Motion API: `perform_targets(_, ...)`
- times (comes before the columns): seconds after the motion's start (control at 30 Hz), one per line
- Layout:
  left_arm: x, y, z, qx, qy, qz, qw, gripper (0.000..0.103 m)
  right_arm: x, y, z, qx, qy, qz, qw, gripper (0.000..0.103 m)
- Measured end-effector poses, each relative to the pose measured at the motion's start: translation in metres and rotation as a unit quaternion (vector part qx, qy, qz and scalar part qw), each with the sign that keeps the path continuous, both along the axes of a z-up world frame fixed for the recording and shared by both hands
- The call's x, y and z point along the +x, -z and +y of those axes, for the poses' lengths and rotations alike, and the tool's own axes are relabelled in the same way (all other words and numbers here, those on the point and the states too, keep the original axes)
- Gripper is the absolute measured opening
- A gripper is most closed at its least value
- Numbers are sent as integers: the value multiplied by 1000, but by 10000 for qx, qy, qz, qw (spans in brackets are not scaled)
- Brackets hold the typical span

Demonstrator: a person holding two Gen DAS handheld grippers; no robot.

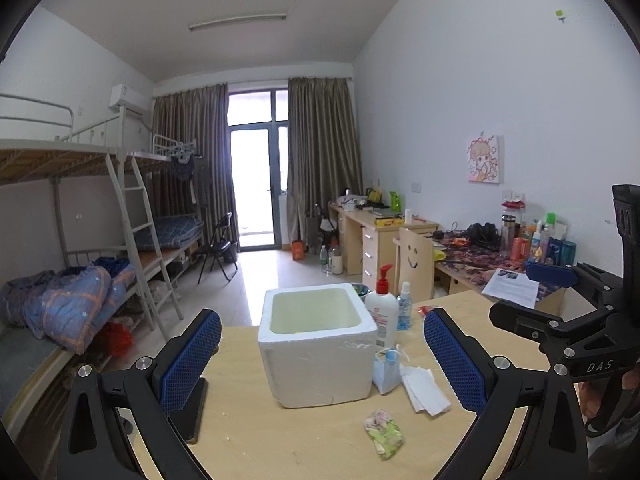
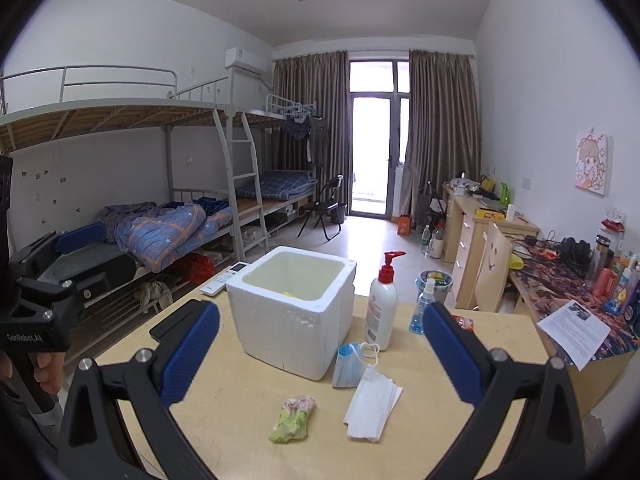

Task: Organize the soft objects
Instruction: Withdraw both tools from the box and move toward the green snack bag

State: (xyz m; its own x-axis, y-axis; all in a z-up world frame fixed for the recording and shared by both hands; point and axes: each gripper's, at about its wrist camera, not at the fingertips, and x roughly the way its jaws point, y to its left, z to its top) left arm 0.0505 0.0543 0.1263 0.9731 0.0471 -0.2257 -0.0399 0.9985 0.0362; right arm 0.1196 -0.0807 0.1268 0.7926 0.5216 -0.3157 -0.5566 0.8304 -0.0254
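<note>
A white foam box (image 1: 316,356) stands open-topped on the wooden table (image 1: 272,444). Right of it lie a blue face mask (image 1: 385,372), a white folded mask (image 1: 425,390) and, nearer me, a green snack packet (image 1: 383,433). My left gripper (image 1: 322,316) hangs open above the table with the box between its blue pads (image 1: 192,356), touching nothing. In the right wrist view my right gripper (image 2: 320,308) is open too, over the box (image 2: 296,316), blue mask (image 2: 349,365), white mask (image 2: 374,402) and packet (image 2: 292,418). Something small and yellow (image 2: 286,293) lies inside the box.
A lotion pump bottle (image 2: 382,304) and a blue spray bottle (image 2: 425,308) stand right of the box. A remote (image 2: 224,278) and a flat black object (image 2: 172,326) lie at the table's left edge. A cluttered desk (image 2: 560,280) is to the right, bunk beds (image 2: 160,224) to the left.
</note>
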Motion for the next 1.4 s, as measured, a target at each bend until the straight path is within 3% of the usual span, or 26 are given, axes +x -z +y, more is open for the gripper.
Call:
perform_targets(0.9, -76, 56, -20, -261, 364, -87, 9990, 102, -87, 46, -39, 280, 297, -201, 9990, 103)
perform_targets(1.17, -79, 68, -22, -273, 396, -217, 9986, 102, -91, 58, -46, 367, 264, -177, 9988, 103)
perform_targets(1.4, -68, 87, -19, -392, 528, -36, 9978, 102, -92, 72, -59, 469, 496, -219, 9974, 103)
